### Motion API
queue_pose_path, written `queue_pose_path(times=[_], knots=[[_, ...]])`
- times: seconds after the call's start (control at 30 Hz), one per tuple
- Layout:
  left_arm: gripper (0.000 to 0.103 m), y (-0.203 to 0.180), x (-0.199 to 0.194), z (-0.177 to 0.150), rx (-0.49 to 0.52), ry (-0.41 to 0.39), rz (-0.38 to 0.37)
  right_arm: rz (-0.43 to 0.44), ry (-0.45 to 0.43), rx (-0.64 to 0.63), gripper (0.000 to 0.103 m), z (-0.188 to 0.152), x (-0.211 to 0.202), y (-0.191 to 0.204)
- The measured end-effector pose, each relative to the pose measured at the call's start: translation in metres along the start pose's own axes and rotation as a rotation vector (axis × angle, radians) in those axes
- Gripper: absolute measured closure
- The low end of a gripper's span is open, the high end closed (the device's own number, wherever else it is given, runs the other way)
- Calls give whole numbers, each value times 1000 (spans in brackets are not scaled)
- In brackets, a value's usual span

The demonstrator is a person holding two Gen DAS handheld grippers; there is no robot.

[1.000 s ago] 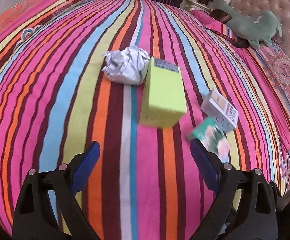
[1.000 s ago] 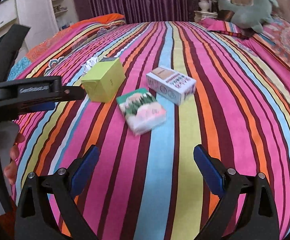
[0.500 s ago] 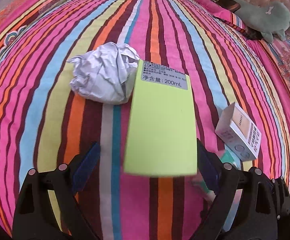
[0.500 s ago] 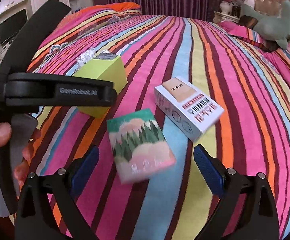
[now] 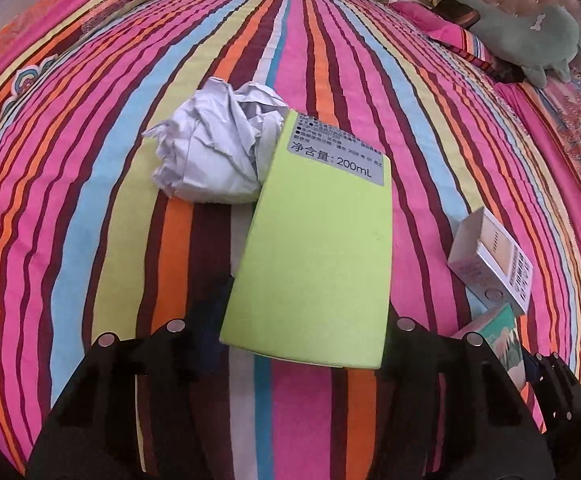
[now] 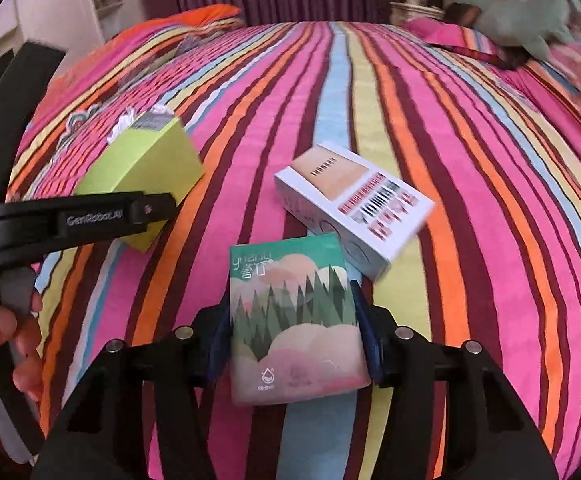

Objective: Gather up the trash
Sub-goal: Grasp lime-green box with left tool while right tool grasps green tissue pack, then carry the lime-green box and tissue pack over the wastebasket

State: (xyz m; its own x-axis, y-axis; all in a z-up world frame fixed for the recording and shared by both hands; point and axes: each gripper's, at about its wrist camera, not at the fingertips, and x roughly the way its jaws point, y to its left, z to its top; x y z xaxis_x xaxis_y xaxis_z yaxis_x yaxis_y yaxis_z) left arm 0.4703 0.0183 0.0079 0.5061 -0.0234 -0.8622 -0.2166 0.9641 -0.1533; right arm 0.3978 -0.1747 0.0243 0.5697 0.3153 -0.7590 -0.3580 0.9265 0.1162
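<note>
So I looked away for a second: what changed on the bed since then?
Both came forward and closed: the left hand-held gripper around the lime-green box, the right hand-held gripper around the forest-print pack, jaws closing. The crumpled paper and white box stayed put.

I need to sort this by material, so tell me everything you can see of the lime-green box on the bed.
The lime-green box looks like plain matte cardboard, a tall carton with a grey printed label reading 200mL at its far end. It lies flat on the striped bedspread, intact and closed. The crumpled white paper sits against its far left corner. The left tongs straddle its near end, their jaws closing on its sides.
</note>
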Motion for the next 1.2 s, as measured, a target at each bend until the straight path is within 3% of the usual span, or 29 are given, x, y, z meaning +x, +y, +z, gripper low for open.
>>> queue_pose_path(times=[0.23, 0.57, 1.2], knots=[[48, 13, -30, -35, 16, -43, -27, -2, -15, 86, 53, -26, -24, 8], [48, 30, -81, -92, 112, -102, -5, -15, -24, 130, 53, -55, -51, 27], [48, 74, -166, -225, 174, -94, -21, 39, -50, 201, 53, -140, -130, 58]])
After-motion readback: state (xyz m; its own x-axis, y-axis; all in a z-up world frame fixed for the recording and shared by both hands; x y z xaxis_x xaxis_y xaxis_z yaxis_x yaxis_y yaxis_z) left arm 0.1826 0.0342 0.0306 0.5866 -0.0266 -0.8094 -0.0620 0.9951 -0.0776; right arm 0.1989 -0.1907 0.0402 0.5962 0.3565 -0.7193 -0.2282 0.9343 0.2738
